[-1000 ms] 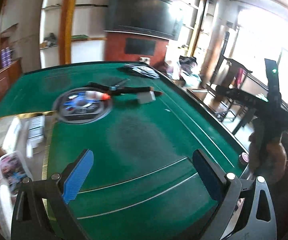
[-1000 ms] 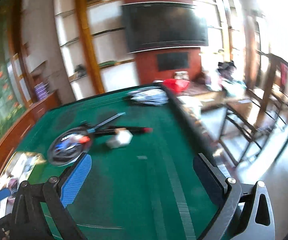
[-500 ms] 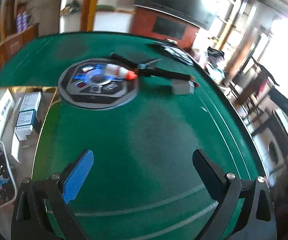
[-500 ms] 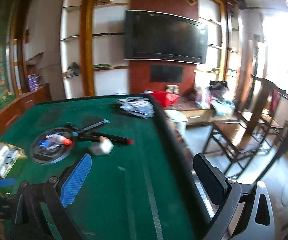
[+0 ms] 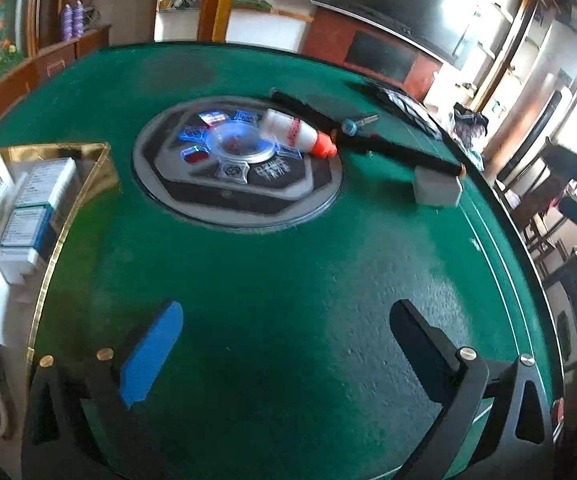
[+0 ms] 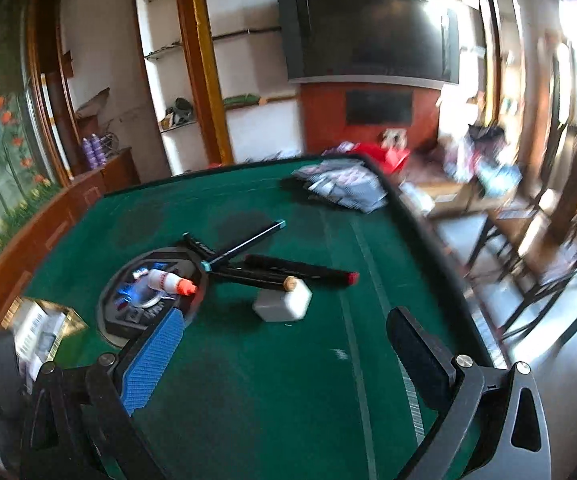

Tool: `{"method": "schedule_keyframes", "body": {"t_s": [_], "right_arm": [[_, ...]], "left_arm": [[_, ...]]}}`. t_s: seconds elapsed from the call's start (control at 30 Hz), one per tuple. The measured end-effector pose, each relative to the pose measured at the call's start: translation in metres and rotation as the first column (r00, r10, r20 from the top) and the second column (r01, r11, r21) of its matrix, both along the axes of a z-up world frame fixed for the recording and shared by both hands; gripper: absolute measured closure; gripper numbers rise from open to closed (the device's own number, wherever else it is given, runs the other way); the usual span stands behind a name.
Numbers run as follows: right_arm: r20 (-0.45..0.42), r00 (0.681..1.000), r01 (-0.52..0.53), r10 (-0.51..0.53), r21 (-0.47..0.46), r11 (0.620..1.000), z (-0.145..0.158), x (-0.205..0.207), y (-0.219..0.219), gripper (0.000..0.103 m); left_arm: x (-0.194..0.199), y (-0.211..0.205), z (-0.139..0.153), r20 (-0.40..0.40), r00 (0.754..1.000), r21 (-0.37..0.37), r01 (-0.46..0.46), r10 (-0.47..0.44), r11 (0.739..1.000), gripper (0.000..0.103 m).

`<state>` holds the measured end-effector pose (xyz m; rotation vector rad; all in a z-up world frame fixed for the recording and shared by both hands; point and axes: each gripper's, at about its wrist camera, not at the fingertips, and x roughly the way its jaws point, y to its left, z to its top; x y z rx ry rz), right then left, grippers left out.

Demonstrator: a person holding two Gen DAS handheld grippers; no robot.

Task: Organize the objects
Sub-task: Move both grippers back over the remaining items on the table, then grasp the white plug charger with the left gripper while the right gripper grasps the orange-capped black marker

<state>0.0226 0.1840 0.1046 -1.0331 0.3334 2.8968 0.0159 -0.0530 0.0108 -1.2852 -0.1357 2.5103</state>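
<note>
A white bottle with an orange cap [image 5: 296, 133] lies on the round centre console [image 5: 176, 200] of the green table; it also shows in the right wrist view [image 6: 170, 281]. Beside it lie several black pens [image 6: 300, 269] and a white block [image 6: 283, 305], the block also in the left wrist view [image 5: 436, 188]. My left gripper [image 5: 286, 340] is open and empty above the green felt, short of the console. My right gripper [image 6: 284, 352] is open and empty, just in front of the block.
A gold-edged tray [image 5: 72, 200] with several white boxes [image 5: 28, 216] sits at the table's left. A pile of packets [image 6: 340, 186] lies at the far corner. The table's right edge [image 6: 440, 256] drops to chairs [image 6: 548, 240] and floor.
Both grippers have moved forward towards the console and the pens, which now look larger and nearer. The left view has tilted down onto the table. Both stay open.
</note>
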Motion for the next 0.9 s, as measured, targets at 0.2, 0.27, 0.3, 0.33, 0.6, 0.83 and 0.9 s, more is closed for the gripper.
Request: {"method": "schedule_keyframes", "body": {"t_s": [0.2,0.27,0.3,0.33,0.6,0.83,0.9], "right_arm": [[0.103,0.994,0.033,-0.027,-0.051,0.998,-0.022,-0.064,0.011,0.0],[0.119,0.992,0.043,-0.04,-0.022,0.999,-0.027,-0.079,0.011,0.0],[0.131,0.991,0.039,-0.038,-0.006,0.999,-0.028,-0.089,0.012,0.0],[0.155,0.988,0.02,-0.02,0.003,1.0,-0.03,-0.101,0.011,0.0],[0.303,0.909,-0.168,0.286,-0.361,0.917,-0.068,-0.134,0.004,0.0],[0.217,0.892,-0.315,0.397,-0.334,0.889,-0.046,-0.068,-0.02,0.0],[0.228,0.927,-0.254,0.297,-0.2,0.946,-0.044,-0.06,-0.023,0.0]], "left_arm": [[0.003,0.012,-0.004,-0.013,1.0,-0.102,0.017,-0.018,0.995,0.001],[0.005,0.019,-0.005,-0.01,1.0,-0.159,0.023,-0.025,0.987,0.001],[0.004,0.023,-0.006,-0.008,1.0,-0.189,0.028,-0.03,0.982,0.001],[0.004,0.024,-0.007,-0.006,0.999,-0.205,0.032,-0.034,0.978,0.001],[0.003,0.006,-0.002,0.002,1.0,-0.082,0.027,-0.027,0.996,0.001],[0.003,0.003,0.0,0.007,1.0,-0.042,0.024,-0.024,0.999,0.001],[0.004,0.004,0.0,0.005,1.0,-0.053,0.026,-0.026,0.998,0.001]]}}
